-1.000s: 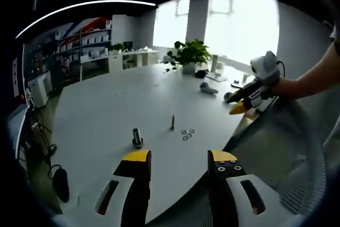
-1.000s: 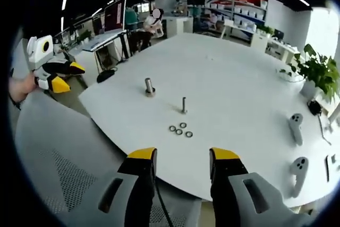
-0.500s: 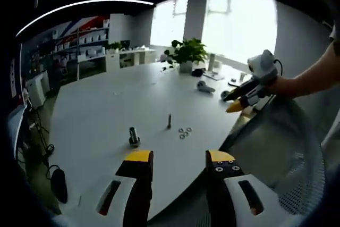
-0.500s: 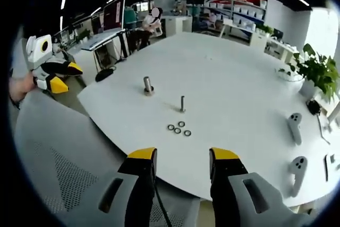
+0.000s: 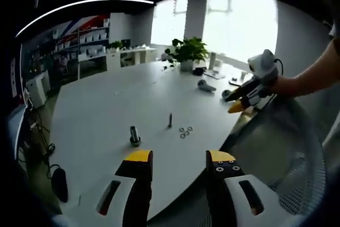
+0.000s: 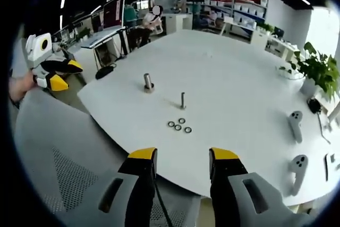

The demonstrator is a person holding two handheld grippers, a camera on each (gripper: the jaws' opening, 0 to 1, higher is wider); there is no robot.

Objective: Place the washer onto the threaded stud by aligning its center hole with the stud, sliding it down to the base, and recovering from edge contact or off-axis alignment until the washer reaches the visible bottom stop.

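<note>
On the white table (image 6: 239, 78) a thin threaded stud (image 6: 183, 100) stands upright, with several small washers (image 6: 179, 125) lying flat just in front of it. The left gripper view has the stud (image 5: 170, 120) and washers (image 5: 185, 131) mid-table too. My right gripper (image 6: 179, 159) hangs open over a grey mesh chair, short of the table edge, nothing between its jaws. My left gripper (image 5: 176, 160) is open and empty near the table's edge. The left gripper (image 6: 59, 75) also appears at the far left of the right gripper view; the right gripper (image 5: 241, 99) enters the left gripper view, held by a hand.
A thicker bolt on a base (image 6: 148, 83) stands left of the stud. Two white controllers (image 6: 295, 126) lie at the right, a potted plant (image 6: 317, 67) beyond. A grey mesh chair (image 6: 58, 152) sits below the table edge. Desks, shelves and a seated person (image 6: 151, 22) are far back.
Both views shift only slightly with the hands; the stud, washers and bolt stay put and both grippers stay open.
</note>
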